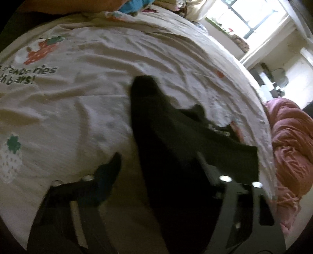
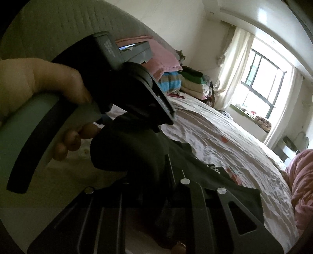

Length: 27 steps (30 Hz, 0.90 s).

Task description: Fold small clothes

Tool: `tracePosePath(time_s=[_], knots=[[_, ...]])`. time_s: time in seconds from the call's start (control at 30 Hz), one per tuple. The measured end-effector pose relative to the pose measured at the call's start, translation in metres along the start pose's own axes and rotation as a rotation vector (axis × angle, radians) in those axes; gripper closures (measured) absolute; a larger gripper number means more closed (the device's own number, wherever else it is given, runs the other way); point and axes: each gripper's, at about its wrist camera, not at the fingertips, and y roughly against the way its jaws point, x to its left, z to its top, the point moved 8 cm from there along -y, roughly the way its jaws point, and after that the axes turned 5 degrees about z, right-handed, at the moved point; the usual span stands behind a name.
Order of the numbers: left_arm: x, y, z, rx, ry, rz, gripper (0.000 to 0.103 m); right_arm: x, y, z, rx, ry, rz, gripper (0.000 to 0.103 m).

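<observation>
On the bed [image 1: 97, 58], the right gripper [image 2: 156, 191] pinches the black garment [image 1: 156, 121]; the left gripper [image 1: 156, 166] straddles it, seemingly ungripped. Close squarely, lift together.

The left wrist view sits just behind the left gripper [image 1: 156, 166], looking steeply down along its fingers at the bed sheet [image 1: 88, 101] close ahead, the window [image 1: 252, 17] far beyond to its upper right; the right wrist view sits behind the right gripper [image 2: 166, 175], aimed flatter across the bed towards the same window [image 2: 260, 82]; the left gripper's body and the hand [image 2: 45, 82] holding it fill its near left; both views share the dark garment [image 1: 166, 127] just ahead, the sheet, the pink bedding [image 1: 289, 140] and the window.
</observation>
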Motion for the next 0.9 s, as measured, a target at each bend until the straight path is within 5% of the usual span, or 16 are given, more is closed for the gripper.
tracePosePath(time_s=[0.07, 0.2, 0.43, 0.9], knots=[[-0.014, 0.005, -0.003, -0.005, -0.023, -0.022, 0.069, -0.005, 0.008, -0.001, -0.004, -0.01, -0.012, 0.089], [-0.045, 0.023, -0.007, -0.046, -0.083, -0.039, 0.081, -0.017, 0.026, -0.002, -0.023, -0.034, -0.047, 0.089], [-0.094, 0.045, -0.007, -0.109, -0.165, -0.042, 0.082, -0.052, 0.058, -0.001, -0.086, -0.13, -0.079, 0.089], [-0.167, 0.054, -0.023, -0.11, -0.266, -0.055, 0.082, -0.106, 0.098, -0.026, -0.093, -0.26, -0.133, 0.09]])
